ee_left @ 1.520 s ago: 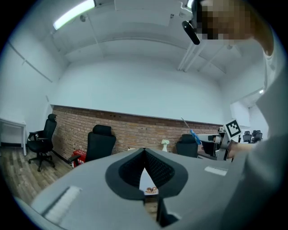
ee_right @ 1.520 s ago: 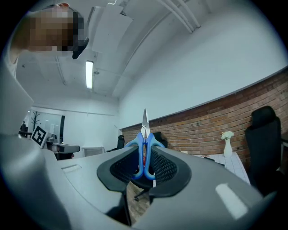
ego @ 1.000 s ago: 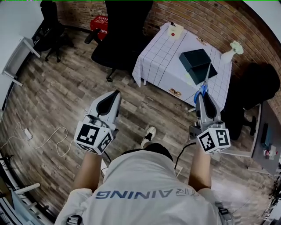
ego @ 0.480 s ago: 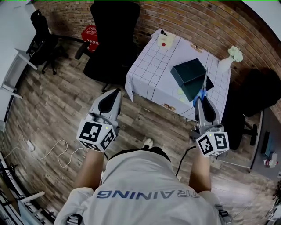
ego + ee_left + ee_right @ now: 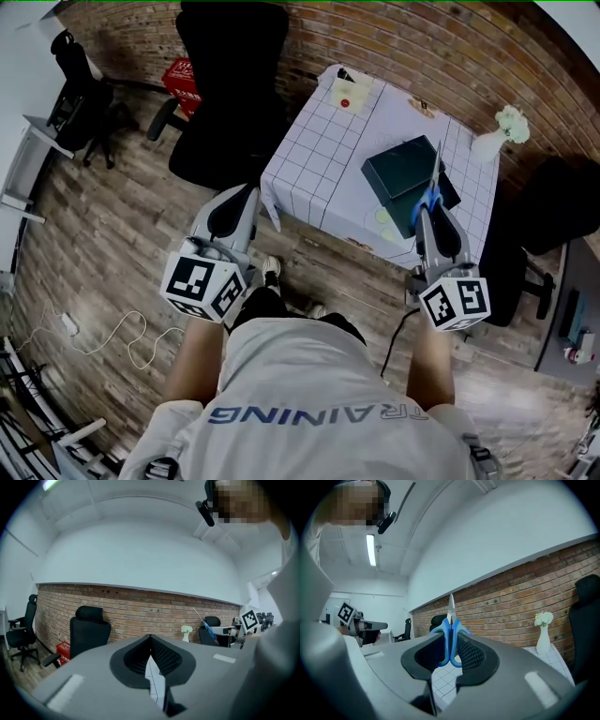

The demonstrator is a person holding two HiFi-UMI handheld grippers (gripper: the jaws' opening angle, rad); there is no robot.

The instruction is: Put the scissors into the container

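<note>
Currently | blue-handled steel scissors (image 5: 450, 639) are gripped in the right claw (image 5: 432, 217), blades pointing forward | dark teal box-shaped container (image 5: 401, 169) lies just ahead | left claw (image 5: 150, 644) is closed, empty, farther off.

A pale grey short-sleeved T-shirt (image 5: 319, 375) with dark lettering. The left gripper (image 5: 246, 192) and right gripper (image 5: 429, 214) are grey and black-padded, each with a marker cube (image 5: 202, 289) of black-and-white squares.

In my right gripper (image 5: 433, 214), scissors (image 5: 446, 641): blue handles, silver blades; gripper grey, marker cube black-and-white squares. At twelve o'clock, container (image 5: 398, 169) dark teal, on tablecloth (image 5: 319, 155) white with thin dark grid. At ten o'clock, crate (image 5: 185, 75) red; wall (image 5: 450, 47) red-brown brick.
</note>
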